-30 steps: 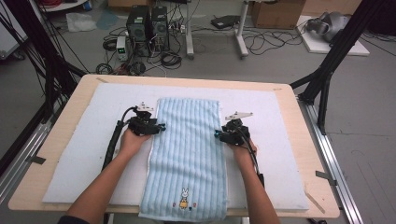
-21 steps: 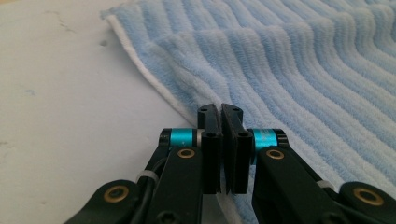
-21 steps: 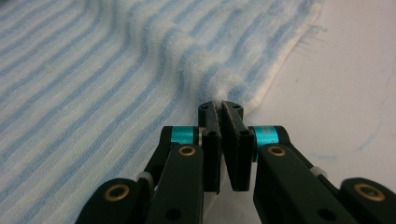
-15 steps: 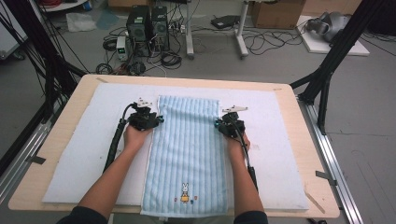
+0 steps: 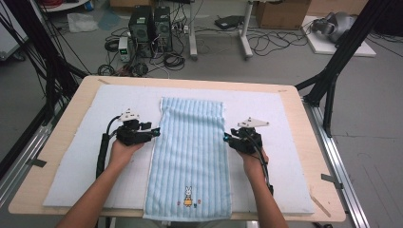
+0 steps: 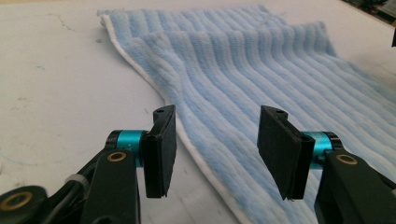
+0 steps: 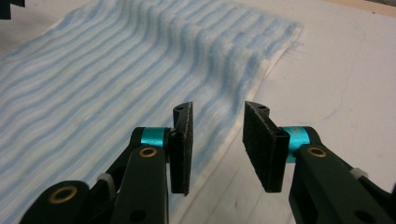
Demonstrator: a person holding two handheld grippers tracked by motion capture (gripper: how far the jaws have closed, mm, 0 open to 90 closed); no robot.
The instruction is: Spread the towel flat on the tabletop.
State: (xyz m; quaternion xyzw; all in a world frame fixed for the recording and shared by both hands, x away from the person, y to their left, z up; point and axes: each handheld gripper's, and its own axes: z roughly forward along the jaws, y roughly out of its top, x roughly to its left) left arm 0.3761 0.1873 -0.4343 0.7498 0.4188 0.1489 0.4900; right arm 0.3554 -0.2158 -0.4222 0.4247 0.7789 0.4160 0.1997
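Note:
A light blue striped towel [image 5: 192, 152] lies flat and lengthwise on the white mat [image 5: 76, 166], its rabbit picture [image 5: 188, 195] at the near end. My left gripper [image 5: 154, 132] hovers just off the towel's left edge, open; its jaws have just been opening. In the left gripper view the towel [image 6: 243, 70] has its white hem running under the gap of my left gripper [image 6: 217, 149], and nothing is clamped. My right gripper [image 5: 227, 138] sits at the towel's right edge, open, its jaws also just opened. In the right gripper view the towel [image 7: 116, 60] passes below my right gripper [image 7: 217, 144].
The mat covers a wooden table [image 5: 311, 142]. Black frame legs [image 5: 332, 71] stand at both far corners. Computer cases [image 5: 149, 26] and loose cables lie on the floor beyond the far edge. Bare mat lies on either side of the towel.
Both grippers have drawn outward and toward the person, off the towel's side edges. Their jaws stand wider than half a second ago. The towel stays flat.

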